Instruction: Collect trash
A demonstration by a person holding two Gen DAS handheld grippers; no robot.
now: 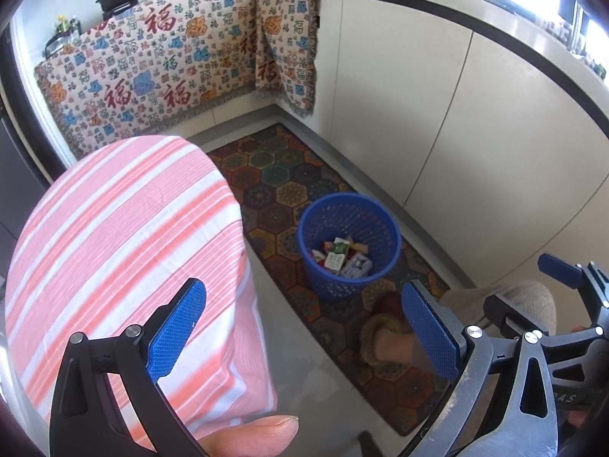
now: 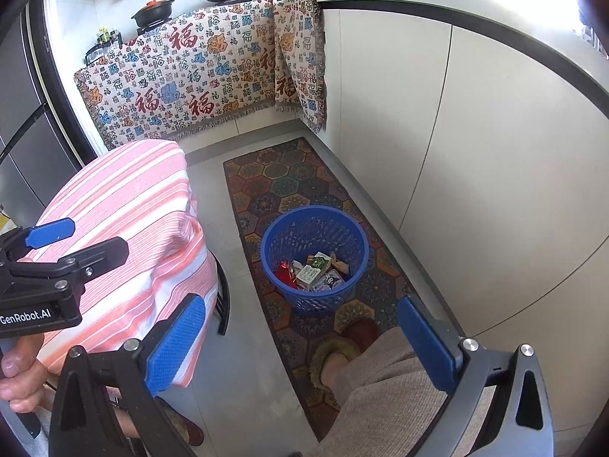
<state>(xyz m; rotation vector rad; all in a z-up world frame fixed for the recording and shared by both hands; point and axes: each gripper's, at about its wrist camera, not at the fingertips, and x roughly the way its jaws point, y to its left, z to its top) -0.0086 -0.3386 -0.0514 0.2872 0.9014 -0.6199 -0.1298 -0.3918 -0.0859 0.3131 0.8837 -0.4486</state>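
Both tongs, left (image 1: 304, 327) and right (image 2: 300, 346), gape empty; the basket (image 2: 266, 243) of trash (image 2: 318, 270) lies at twelve o'clock, nearer the right.

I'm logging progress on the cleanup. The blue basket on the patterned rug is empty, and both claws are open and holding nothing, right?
Not quite: the blue basket is not empty. The right wrist view shows cartons and wrappers lying in its bottom. The rest holds: it stands on the patterned rug, and the left claw and right claw are both open and holding nothing.
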